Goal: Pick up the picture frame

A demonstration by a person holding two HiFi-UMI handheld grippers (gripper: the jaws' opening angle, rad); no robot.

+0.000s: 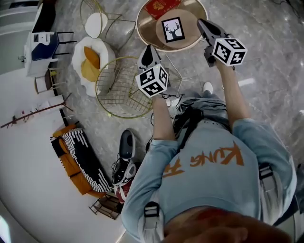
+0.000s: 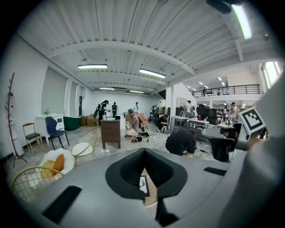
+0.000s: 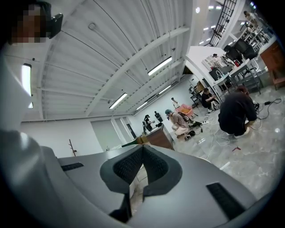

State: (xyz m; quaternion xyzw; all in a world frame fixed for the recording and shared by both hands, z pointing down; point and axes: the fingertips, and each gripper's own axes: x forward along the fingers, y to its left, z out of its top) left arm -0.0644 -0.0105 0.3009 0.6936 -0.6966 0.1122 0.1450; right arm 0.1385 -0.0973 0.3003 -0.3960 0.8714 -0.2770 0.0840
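Resting on the round counter point(image 1: 194, 14), the picture frame point(image 1: 172, 29) with a deer print sits toward the counter's six o'clock edge. A red booklet point(image 1: 161, 7) lies at its eleven o'clock. The left gripper point(image 1: 148, 49) stands at the frame's eight o'clock, fingers closed and holding nothing. The right gripper point(image 1: 201, 22) stands at its three o'clock, fingers likewise closed and empty. Neither touches the frame.
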